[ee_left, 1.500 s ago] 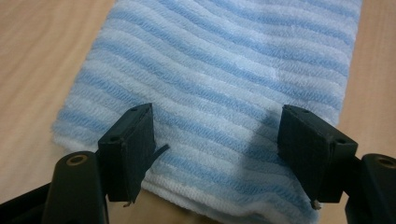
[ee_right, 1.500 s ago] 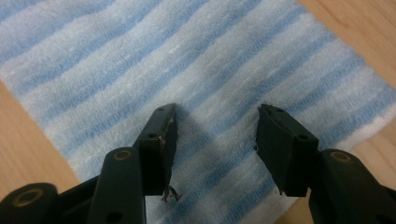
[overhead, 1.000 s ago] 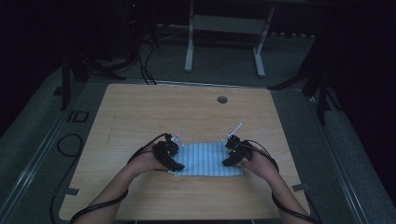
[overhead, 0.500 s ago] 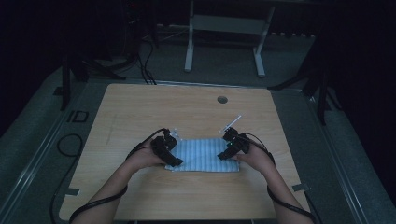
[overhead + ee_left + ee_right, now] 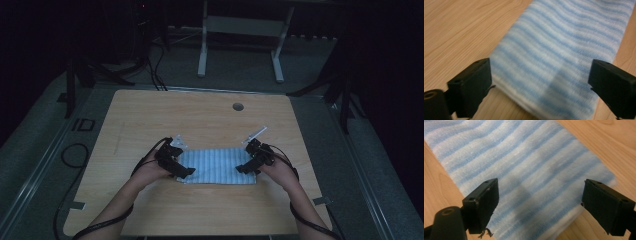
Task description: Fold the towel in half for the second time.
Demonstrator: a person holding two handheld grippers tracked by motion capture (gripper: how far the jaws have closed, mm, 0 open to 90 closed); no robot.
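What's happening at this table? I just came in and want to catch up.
A person holds a two-jaw gripper in each hand over a folded blue-and-white striped cloth lying flat on the wooden table. The left gripper sits at the cloth's left end, the right gripper at its right end. Both have their jaws spread wide with the cloth between them, not clamped on it. Nothing is lifted.

Dim room: wooden table (image 5: 150,115) on grey floor (image 5: 35,150), white stand (image 5: 240,30) behind.
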